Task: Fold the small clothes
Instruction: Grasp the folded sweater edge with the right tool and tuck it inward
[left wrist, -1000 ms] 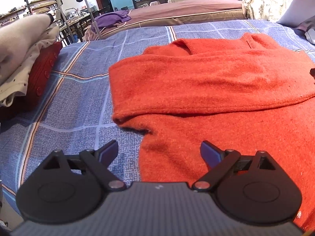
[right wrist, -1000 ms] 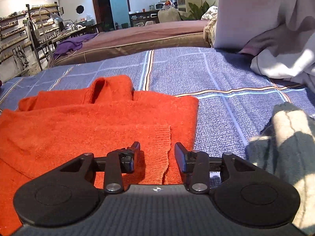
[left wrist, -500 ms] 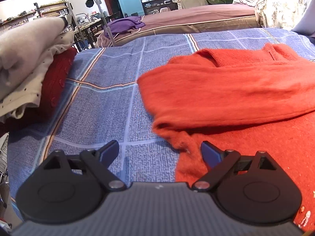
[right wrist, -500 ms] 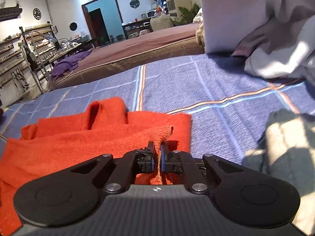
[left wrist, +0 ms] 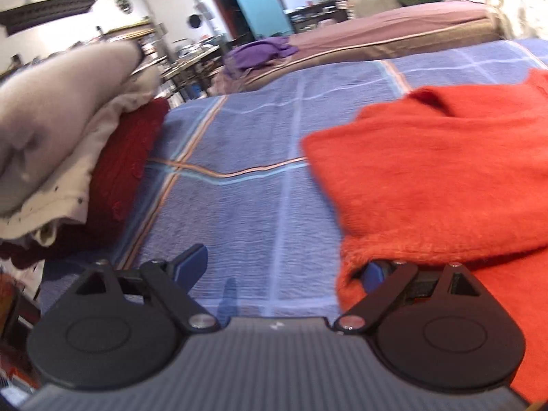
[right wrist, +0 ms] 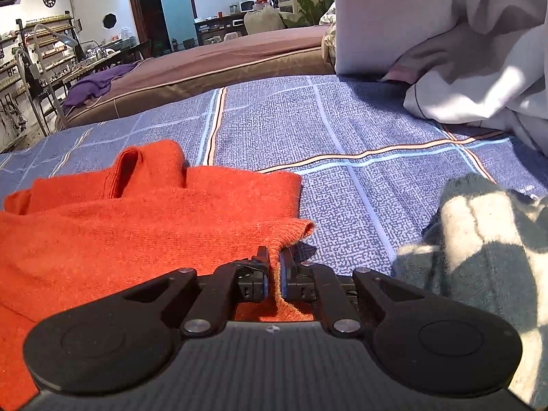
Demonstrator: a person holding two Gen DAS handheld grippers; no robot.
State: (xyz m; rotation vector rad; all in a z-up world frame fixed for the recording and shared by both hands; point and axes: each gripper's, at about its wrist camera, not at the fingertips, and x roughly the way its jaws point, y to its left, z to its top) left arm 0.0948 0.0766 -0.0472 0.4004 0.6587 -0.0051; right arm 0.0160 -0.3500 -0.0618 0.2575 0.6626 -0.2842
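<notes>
Left gripper (left wrist: pixel 286 269): jaws wide, right finger under orange sweater (left wrist: pixel 441 178) edge.
Right gripper (right wrist: pixel 273 267): pinching sweater corner.
Left: folded clothes stack (left wrist: pixel 65 150).
Right: green-white garment (right wrist: pixel 479 239).

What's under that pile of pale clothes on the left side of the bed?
Under the pale clothes, a cream speckled garment rests on a folded dark red knit, which lies on the blue checked bedspread. Anything further beneath or behind the stack is covered.
</notes>
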